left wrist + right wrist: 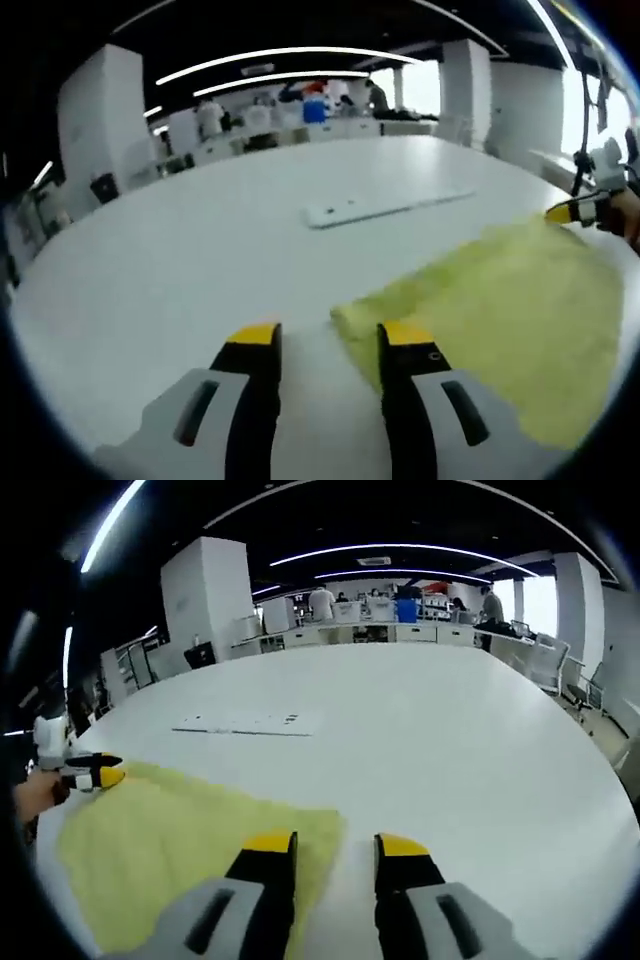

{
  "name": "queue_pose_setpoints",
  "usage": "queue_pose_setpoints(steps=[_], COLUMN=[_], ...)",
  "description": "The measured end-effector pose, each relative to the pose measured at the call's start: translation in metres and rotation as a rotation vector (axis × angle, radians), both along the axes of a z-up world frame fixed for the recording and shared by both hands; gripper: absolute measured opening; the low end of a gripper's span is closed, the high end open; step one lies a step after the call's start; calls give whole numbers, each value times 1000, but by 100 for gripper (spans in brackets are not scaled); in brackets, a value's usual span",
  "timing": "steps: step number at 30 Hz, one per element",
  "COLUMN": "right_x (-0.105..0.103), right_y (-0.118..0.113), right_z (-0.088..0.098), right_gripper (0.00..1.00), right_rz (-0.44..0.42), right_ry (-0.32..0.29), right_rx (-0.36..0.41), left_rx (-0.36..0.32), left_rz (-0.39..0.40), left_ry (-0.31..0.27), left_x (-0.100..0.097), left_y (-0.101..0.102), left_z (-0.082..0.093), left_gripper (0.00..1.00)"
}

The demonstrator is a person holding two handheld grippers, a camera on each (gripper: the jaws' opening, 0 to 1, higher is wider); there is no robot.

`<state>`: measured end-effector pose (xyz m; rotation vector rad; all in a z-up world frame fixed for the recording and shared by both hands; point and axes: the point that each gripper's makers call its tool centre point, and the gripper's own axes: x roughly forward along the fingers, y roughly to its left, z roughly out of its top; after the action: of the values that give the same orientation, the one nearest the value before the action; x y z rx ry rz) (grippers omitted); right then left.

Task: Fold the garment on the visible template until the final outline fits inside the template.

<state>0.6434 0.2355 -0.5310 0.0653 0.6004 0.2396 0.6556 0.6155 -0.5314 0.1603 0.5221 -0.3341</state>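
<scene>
left gripper (pixel 326 335): jaws stood apart, nothing between them; black jaws with yellow tips on grey bodies, hovering at the near corner of the garment.
garment (pixel 500 310): yellow, lay flat on the table, to the right in the left gripper view and to the left in the right gripper view (pixel 180 840); seemed already folded to a rough rectangle.
handling: judged light, soft, limp; would likely sag and crease if lifted by one point, so best pinched at corners or along an edge, both ends together.
texture: fuzzy, matte, fleece-like; edges slightly wavy; thickness hard to tell.
table (pixel 200 260): white, smooth, broad, rounded far edge; probably slick under cloth, so the garment might slide when pushed.
flat strip (pixel 385 207): white, thin, long, lying mid-table beyond the garment and apart from it; whether this was the template, cannot tell.
right gripper (pixel 335 848): jaws apart and empty, the left jaw over the garment's near edge, the right jaw over bare table; contact with the cloth unclear.
</scene>
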Motion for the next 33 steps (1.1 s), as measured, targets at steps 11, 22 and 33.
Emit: queue_pose_setpoints(steps=[11, 22, 33], right_x=[-8, -41, -81], right_y=[5, 28, 44], right_z=[11, 37, 46], right_gripper=[40, 57, 69], right_rz=[25, 115, 224], right_ry=[25, 51, 60], right_rx=[43, 69, 80], left_rx=[-49, -154, -164], left_rz=[8, -31, -129], left_ry=[-18, -27, 9], left_x=[-10, -37, -96], left_y=[0, -6, -21], left_z=[25, 59, 72], left_gripper=[42, 61, 66])
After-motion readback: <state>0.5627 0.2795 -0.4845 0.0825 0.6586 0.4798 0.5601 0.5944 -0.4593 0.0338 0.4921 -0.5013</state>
